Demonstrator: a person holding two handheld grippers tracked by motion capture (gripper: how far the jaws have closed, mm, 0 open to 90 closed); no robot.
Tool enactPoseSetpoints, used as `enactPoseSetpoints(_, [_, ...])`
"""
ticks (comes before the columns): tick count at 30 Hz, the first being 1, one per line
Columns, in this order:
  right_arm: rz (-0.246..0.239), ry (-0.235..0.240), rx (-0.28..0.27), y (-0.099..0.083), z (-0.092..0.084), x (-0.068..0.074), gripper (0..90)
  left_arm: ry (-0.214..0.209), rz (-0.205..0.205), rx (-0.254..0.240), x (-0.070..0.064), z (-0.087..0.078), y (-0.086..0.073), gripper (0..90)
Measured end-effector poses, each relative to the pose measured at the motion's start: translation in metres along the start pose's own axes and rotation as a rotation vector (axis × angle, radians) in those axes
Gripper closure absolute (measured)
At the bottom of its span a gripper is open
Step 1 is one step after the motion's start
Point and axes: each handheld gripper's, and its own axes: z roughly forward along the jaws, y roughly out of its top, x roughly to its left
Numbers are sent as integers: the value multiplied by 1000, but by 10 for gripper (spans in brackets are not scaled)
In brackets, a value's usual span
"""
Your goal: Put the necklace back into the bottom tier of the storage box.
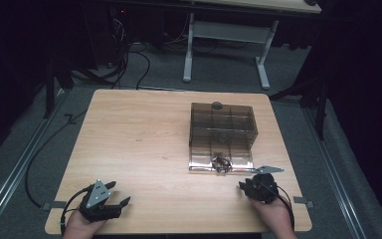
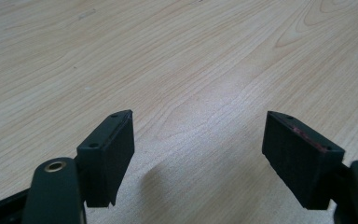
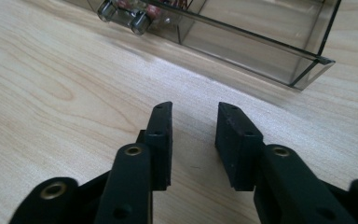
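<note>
Now resting by the near edge of the table (image 1: 139, 129), right gripper (image 3: 193, 140) with jaws apart and empty, left gripper (image 2: 198, 154) wide apart too, small car (image 1: 222, 162) in the clear box (image 1: 223, 119) near right, probably next to grab.

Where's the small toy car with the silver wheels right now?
In the high view, the small toy car sits at the near front edge of the smoky clear plastic box, right of table centre, just beyond the right gripper.

The left gripper (image 1: 110, 199) rests low with jaws wide apart; the right gripper (image 1: 252, 185) holds its jaws parted, nothing between them.
</note>
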Motion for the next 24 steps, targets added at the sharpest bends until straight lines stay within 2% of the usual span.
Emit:
enactPoseSetpoints(2, [-2, 2, -60, -5, -1, 1, 584, 2, 0, -1, 0, 0, 0, 254])
enactPoseSetpoints(6, [-4, -6, -143, -14, 1, 6, 547, 5, 0, -3, 0, 0, 0, 253])
enactPoseSetpoints(14, [-41, -27, -227, -20, 3, 11, 519, 9, -6, -13, 0, -1, -1, 252])
enactPoseSetpoints(16, [-50, -27, -276, -22, 0, 12, 514, 13, -7, -18, 0, -1, -1, 252])
enactPoseSetpoints(19, [-46, -19, -317, -25, -3, 12, 477, 19, -7, -21, 0, -2, -1, 252])
enactPoseSetpoints(23, [-32, -33, -410, -33, -10, 12, 482, 31, -7, -25, -1, -2, -1, 252])
enactPoseSetpoints(24, [-29, -29, -413, -33, -10, 11, 476, 33, -7, -25, -1, -2, -1, 252])
